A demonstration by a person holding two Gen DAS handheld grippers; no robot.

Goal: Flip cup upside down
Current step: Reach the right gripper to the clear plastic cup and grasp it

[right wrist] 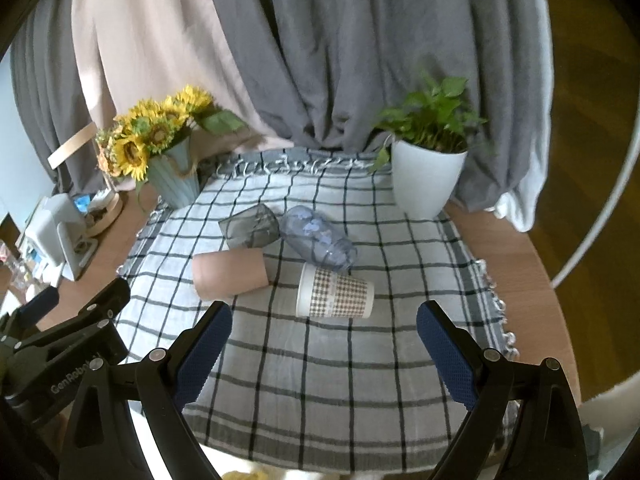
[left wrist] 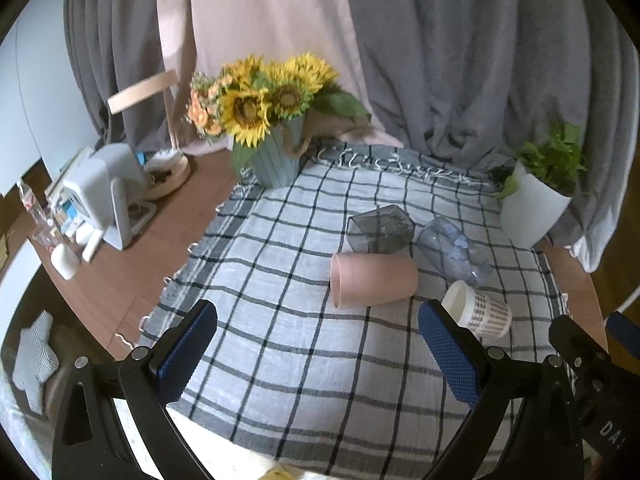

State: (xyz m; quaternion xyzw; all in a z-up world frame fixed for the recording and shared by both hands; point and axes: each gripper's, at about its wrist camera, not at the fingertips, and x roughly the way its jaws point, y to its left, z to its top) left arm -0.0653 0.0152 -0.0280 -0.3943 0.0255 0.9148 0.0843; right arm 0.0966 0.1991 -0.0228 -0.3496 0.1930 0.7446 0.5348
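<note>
Four cups all tipped on their sides mid-cloth, so nothing flipped yet: checked paper cup [right wrist: 335, 294] at 12 o'clock of the wide-open, empty right gripper [right wrist: 324, 354], pink plastic tumbler [left wrist: 373, 278] at 1 o'clock of the equally open left gripper [left wrist: 318, 350].

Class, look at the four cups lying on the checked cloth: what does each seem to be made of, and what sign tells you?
Pink cup: opaque and matte, likely plastic or ceramic; the look leaves it open.
Checked cup: probably paper, with a printed pattern and a white rolled rim.
Grey cup: see-through, smoky and faceted, so glass or clear plastic.
Bluish cup: transparent and glossy with highlights, likewise glass or plastic.
</note>
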